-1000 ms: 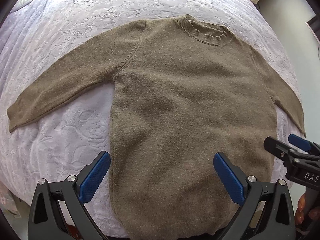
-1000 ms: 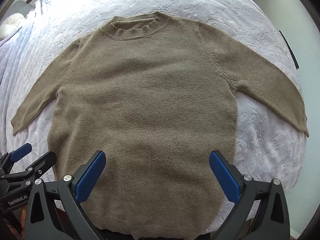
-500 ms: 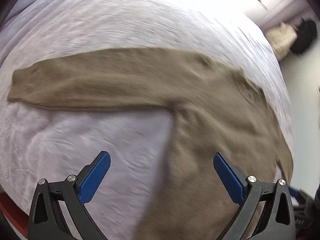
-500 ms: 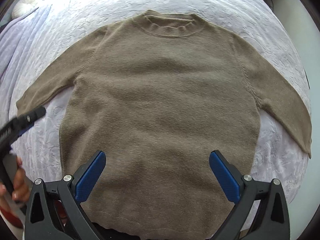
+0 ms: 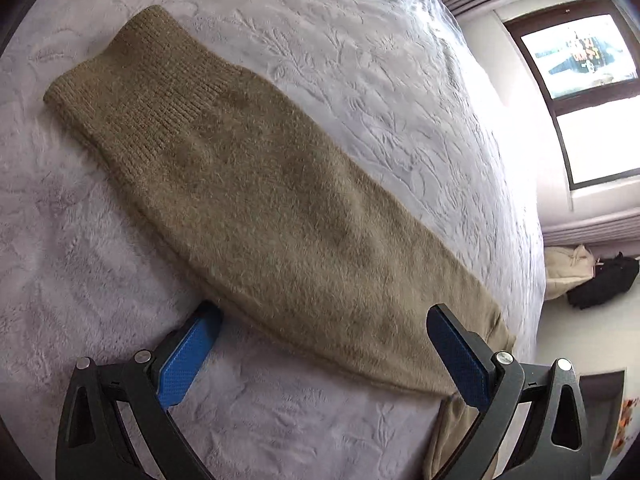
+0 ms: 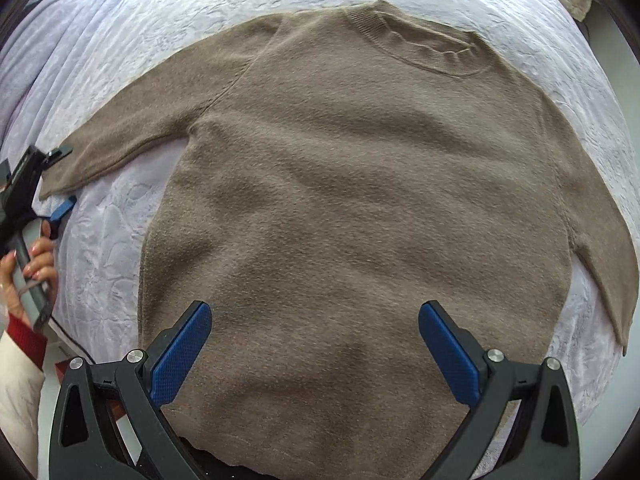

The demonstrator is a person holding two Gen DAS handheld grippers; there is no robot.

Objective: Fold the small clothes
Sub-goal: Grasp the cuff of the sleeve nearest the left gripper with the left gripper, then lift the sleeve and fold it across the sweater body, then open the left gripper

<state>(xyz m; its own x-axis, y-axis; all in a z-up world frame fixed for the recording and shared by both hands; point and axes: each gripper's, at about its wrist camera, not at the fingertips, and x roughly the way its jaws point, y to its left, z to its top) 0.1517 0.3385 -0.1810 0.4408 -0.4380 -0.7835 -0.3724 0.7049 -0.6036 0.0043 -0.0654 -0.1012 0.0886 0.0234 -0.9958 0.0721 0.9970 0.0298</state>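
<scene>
A brown jumper (image 6: 360,200) lies face up and flat on a bed (image 6: 200,12) under a white embossed cover, collar (image 6: 432,48) toward the far edge, hem at the near edge, both sleeves spread out to the sides. The knit looks fuzzy and thick — soft, light and limp, so it should drape and sag from any single hold, and cling a little to the textured cover instead of sliding freely.

The left tongs (image 5: 320,356) are spread wide and hold nothing. They are low over the left sleeve (image 5: 248,200), one blue finger (image 5: 188,356) on the cover just beside the sleeve's edge, the other over the sleeve's upper part. The ribbed cuff (image 5: 132,80) lies at the sleeve's far end. In the right wrist view these tongs (image 6: 60,184) sit near the cuff, held by a hand (image 6: 32,264) with a red sleeve edge.

The right tongs (image 6: 316,352) are also spread and empty, hanging above the lower body of the jumper near the hem.

The ribbed cuff is likely the best place to pinch: denser, less stretchy, and it gives control of the whole sleeve for folding it across the chest. A pinch mid-sleeve would probably take only the top layer or drag a wrinkle. For the body, the hem corners and shoulder seams look the firmest holds — both layers should be caught together
</scene>
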